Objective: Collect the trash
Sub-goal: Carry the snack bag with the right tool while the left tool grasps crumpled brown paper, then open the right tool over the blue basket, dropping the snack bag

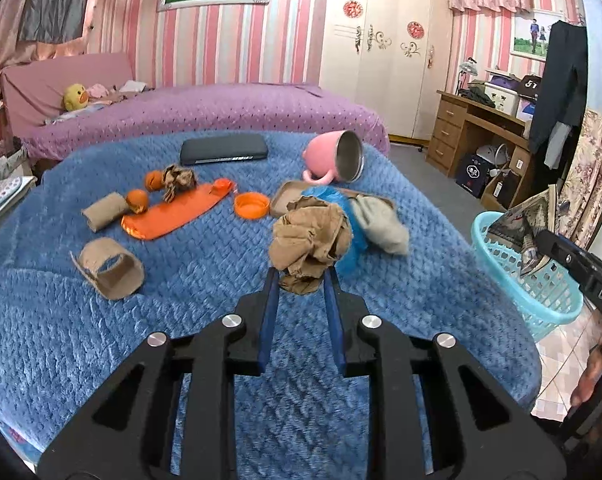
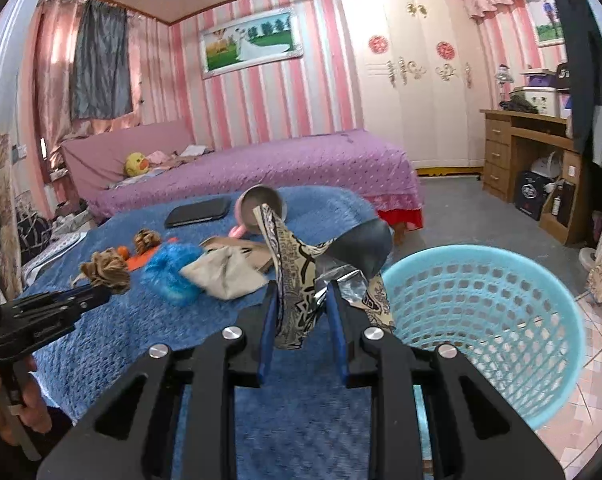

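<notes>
My left gripper (image 1: 301, 274) is shut on a crumpled ball of brown paper (image 1: 311, 240), lifted a little above the blue blanket (image 1: 181, 320). From the right wrist view the same left gripper (image 2: 103, 294) shows at the left with the brown paper ball (image 2: 107, 270) at its tips. My right gripper (image 2: 303, 292) is shut on a patterned foil wrapper (image 2: 297, 276), held just left of the light blue mesh basket (image 2: 497, 320). In the left wrist view the basket (image 1: 537, 280) stands at the right, and the wrapper (image 1: 529, 224) hangs over its rim.
On the blanket lie a second brown paper wad (image 1: 179, 180), two cardboard tubes (image 1: 111, 268), orange peel and an orange wrapper (image 1: 173, 214), an orange lid (image 1: 252, 205), a blue scrunched bag (image 2: 173, 272), a grey cloth (image 1: 381, 220), a tipped pink cup (image 1: 337, 156) and a dark case (image 1: 224, 148).
</notes>
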